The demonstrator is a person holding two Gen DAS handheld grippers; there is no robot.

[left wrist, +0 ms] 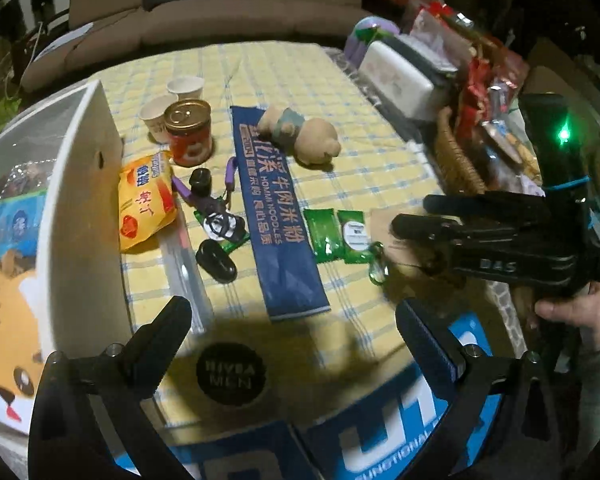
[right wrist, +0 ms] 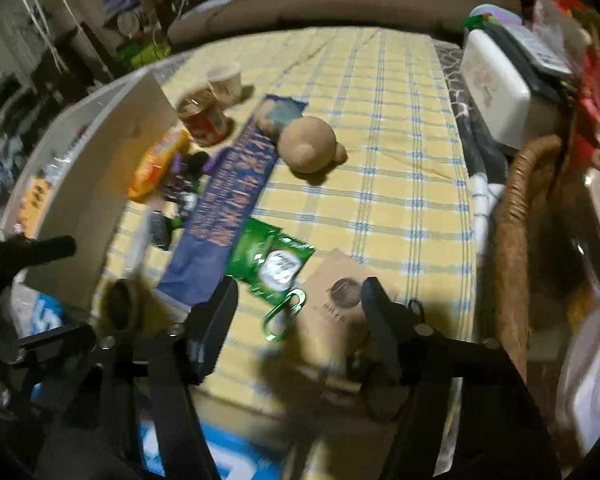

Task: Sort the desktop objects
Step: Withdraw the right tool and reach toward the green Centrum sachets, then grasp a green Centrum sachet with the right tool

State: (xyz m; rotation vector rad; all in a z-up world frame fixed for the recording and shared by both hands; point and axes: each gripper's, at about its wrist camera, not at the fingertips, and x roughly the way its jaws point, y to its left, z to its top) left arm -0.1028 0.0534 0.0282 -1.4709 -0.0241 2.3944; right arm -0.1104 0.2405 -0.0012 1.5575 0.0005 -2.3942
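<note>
2 green sachets (left wrist: 339, 235), glossy, white labels, beside blue noodle pack (left wrist: 278, 216)

A checked cloth (left wrist: 364, 184) covered the table, matt and woven. The tin can (left wrist: 190, 130) had a shiny metal lid; at its three o'clock lay a soft plush bear (left wrist: 300, 132), and the green sachets (left wrist: 336, 234) were glossy

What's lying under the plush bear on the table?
The plush bear lies partly on the far end of the long blue noodle packet, its head on the checked tablecloth. Anything beneath its body is covered.
</note>
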